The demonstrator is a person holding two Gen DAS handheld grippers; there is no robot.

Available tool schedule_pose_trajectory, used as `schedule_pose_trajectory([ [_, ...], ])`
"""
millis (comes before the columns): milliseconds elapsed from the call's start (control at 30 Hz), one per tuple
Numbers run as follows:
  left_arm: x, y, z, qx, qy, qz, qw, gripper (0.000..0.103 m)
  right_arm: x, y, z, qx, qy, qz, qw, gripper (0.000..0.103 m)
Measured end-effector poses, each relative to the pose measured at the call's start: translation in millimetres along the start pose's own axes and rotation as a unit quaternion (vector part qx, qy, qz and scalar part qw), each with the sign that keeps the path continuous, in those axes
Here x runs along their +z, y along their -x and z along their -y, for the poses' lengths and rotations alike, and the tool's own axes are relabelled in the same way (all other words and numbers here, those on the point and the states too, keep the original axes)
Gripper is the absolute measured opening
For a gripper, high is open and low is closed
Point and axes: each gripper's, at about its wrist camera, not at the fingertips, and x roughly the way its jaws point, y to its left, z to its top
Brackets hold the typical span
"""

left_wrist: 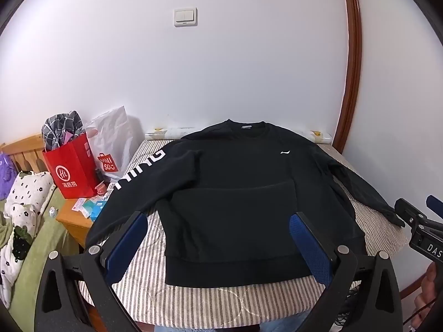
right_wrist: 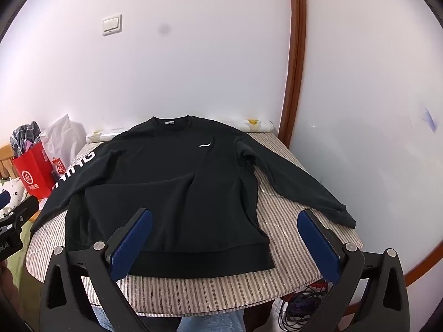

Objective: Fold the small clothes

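Note:
A black sweatshirt (left_wrist: 235, 191) lies flat, front up, on a striped table (left_wrist: 221, 301), collar toward the wall and both sleeves spread out. It also shows in the right wrist view (right_wrist: 166, 193). White letters run down its left sleeve (left_wrist: 144, 166); its right sleeve (right_wrist: 299, 185) reaches the table's right edge. My left gripper (left_wrist: 218, 221) is open and empty, held above the hem. My right gripper (right_wrist: 224, 215) is open and empty, above the hem's right corner. The right gripper also shows at the right edge of the left wrist view (left_wrist: 418, 218).
A red paper bag (left_wrist: 70, 168) and a white plastic bag (left_wrist: 113, 144) stand on a wooden nightstand (left_wrist: 73, 218) left of the table. A bed with floral bedding (left_wrist: 22, 207) lies further left. Cables (right_wrist: 299, 307) lie on the floor under the table's right side.

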Motion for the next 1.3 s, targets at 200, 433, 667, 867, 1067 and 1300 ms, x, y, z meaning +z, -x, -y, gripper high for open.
schedule_pose_trajectory([
  [200,0,1,-4,0.001,0.004,-0.001,1.0,0.103,1,4,-1,0.001,0.004,0.003,1.0,0.103],
  [433,1,2,-6,0.002,0.004,-0.001,1.0,0.103,1,7,-3,0.0,0.005,0.005,1.0,0.103],
  [667,1,3,-5,0.004,0.004,-0.001,1.0,0.103,2,7,-3,0.001,0.004,0.007,1.0,0.103],
  [867,1,3,-6,0.004,0.004,-0.001,1.0,0.103,1,9,-4,0.001,0.004,0.008,1.0,0.103],
  [1067,1,4,-5,0.003,0.004,-0.001,1.0,0.103,2,9,-4,0.001,0.004,0.009,1.0,0.103],
  [1300,2,4,-2,0.0,0.0,-0.003,1.0,0.103,1,10,-5,0.001,0.003,0.009,1.0,0.103],
])
